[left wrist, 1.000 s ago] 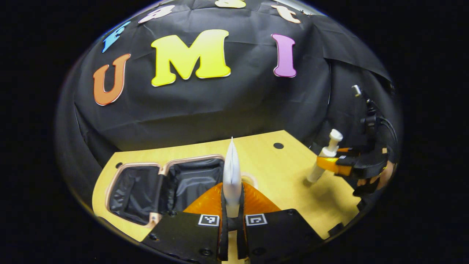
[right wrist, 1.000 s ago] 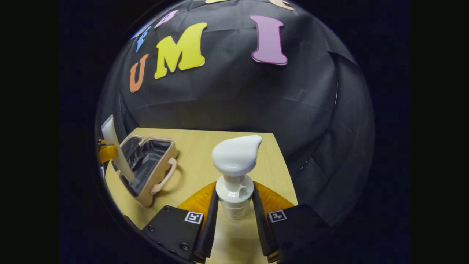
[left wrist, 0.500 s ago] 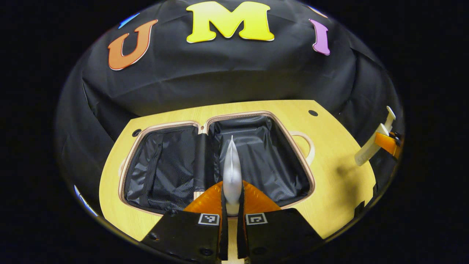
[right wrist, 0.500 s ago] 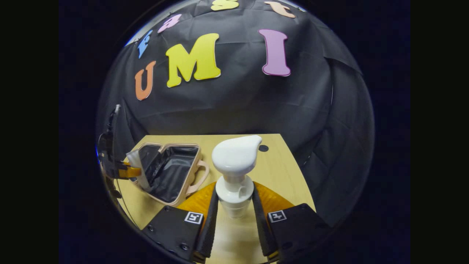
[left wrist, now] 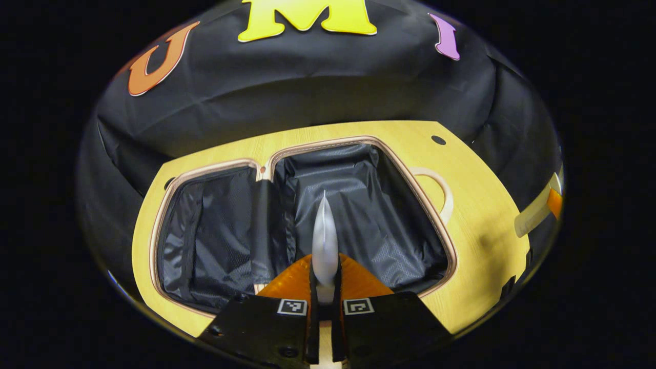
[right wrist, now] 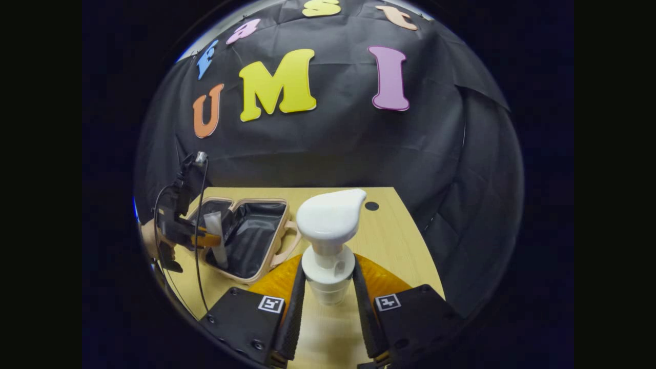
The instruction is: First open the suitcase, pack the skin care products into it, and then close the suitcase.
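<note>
Open suitcase (left wrist: 359, 215) flat on the table (left wrist: 476, 215), tube (left wrist: 325, 241) above its right half, pump bottle (right wrist: 328, 241) rightward

Creased black cloth booth wall (right wrist: 338, 148) hangs behind and wraps both sides of a light yellow wood-grain tabletop (left wrist: 476, 205) with a small dark round hole (left wrist: 438, 139) near its far right corner, lit evenly from above, soft shadows on the wood.

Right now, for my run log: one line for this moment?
open tan suitcase | left gripper: flat white tube above it | right gripper: white pump bottle
</note>
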Tool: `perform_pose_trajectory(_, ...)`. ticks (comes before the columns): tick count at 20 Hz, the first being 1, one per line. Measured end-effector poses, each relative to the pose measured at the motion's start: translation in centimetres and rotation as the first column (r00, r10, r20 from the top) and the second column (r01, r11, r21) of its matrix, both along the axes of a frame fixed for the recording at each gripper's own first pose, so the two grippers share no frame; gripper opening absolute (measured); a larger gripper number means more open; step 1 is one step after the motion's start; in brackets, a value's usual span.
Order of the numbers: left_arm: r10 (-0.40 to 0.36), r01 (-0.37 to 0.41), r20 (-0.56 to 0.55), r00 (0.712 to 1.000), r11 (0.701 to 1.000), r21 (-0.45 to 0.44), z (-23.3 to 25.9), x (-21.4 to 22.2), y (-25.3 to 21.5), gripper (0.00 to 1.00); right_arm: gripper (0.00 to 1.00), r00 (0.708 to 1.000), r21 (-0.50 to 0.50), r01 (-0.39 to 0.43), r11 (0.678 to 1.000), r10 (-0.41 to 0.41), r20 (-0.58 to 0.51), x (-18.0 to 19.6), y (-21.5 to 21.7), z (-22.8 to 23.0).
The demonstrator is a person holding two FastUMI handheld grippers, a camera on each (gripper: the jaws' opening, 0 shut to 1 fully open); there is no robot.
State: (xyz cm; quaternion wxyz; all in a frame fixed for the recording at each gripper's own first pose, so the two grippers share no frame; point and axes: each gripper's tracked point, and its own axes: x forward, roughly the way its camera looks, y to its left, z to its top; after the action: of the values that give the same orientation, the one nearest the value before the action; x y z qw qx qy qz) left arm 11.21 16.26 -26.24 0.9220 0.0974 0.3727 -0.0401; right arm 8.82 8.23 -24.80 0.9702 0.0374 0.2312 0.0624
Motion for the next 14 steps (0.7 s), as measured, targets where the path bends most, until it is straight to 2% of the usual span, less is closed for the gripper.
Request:
perform_pose_trajectory(8, -0.058, 0.059, -0.015, 0.998, 0.995, 0.082, -1.6, 3.8, -1.0, 0.12, 0.47, 0.999, 0.013, 0.033, 0.999, -0.032, -0.043, 1.0, -1.8, -1.5)
perform_pose_trajectory(14, -0.068, 0.071, -0.038, 0.997, 0.994, 0.085, -3.4, 5.9, -0.9, 0.12, 0.47, 0.996, 0.015, 0.05, 0.999, -0.049, -0.074, 1.7, -1.4, -2.3)
